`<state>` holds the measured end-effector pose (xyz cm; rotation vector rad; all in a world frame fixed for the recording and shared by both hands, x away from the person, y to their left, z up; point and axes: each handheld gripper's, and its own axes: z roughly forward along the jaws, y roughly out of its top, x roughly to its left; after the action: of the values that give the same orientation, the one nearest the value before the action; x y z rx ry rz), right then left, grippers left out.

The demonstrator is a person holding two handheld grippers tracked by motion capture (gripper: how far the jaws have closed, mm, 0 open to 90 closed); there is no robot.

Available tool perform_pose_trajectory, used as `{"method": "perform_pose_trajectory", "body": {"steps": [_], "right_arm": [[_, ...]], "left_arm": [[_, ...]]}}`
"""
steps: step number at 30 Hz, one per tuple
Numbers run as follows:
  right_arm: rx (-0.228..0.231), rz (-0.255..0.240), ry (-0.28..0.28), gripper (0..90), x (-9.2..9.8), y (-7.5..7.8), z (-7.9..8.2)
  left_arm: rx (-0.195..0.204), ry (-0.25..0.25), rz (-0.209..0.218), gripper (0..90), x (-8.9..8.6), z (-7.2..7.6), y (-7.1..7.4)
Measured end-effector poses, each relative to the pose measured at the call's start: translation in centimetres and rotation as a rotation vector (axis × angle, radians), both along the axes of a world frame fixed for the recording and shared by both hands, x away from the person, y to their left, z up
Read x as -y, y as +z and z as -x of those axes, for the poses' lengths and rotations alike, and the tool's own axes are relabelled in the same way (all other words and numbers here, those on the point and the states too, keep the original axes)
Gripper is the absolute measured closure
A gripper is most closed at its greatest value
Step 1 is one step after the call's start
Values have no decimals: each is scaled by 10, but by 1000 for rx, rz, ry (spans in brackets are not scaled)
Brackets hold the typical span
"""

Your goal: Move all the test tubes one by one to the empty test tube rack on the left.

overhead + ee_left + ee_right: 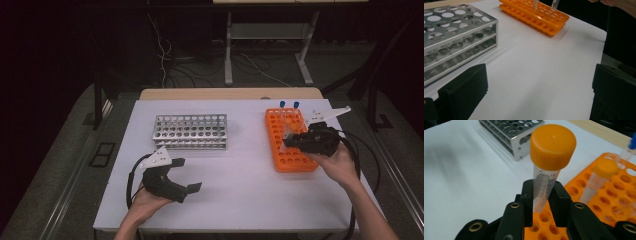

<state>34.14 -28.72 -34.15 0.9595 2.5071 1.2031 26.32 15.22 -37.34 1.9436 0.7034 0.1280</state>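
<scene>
The white tabletop (240, 185) carries two racks. The steel rack (190, 131) stands toward the far edge, left of the middle, its rows of round holes unfilled. The orange rack (289, 142) lies near the right edge, its long side running from the far edge toward the person; two blue-capped tubes (289, 104) stand at its far end, and an orange-capped tube (599, 180) stands in one of its holes.

The left gripper (182, 176) sits over the near left part of the tabletop, in front of the steel rack, its fingers (465, 93) spread wide apart with bare tabletop between them.

The right gripper (290, 137) is above the orange rack. Its fingers (527, 195) are closed on the clear, graduated body of a tube with an orange screw cap (549, 165). That tube is held upright, slightly tilted, and its lower end is above the rack's holes, clear of them.
</scene>
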Motion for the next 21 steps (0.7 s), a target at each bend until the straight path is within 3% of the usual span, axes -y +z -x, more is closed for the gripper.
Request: {"method": "perform_pose_trajectory", "body": {"steps": [4, 21], "right_arm": [[-1, 22, 33, 739, -12, 1, 1], [0, 17, 140, 739, -53, 14, 7]], "left_arm": [[0, -11, -12, 0, 3, -5, 7], [7, -68, -60, 0, 22, -27, 38]]}}
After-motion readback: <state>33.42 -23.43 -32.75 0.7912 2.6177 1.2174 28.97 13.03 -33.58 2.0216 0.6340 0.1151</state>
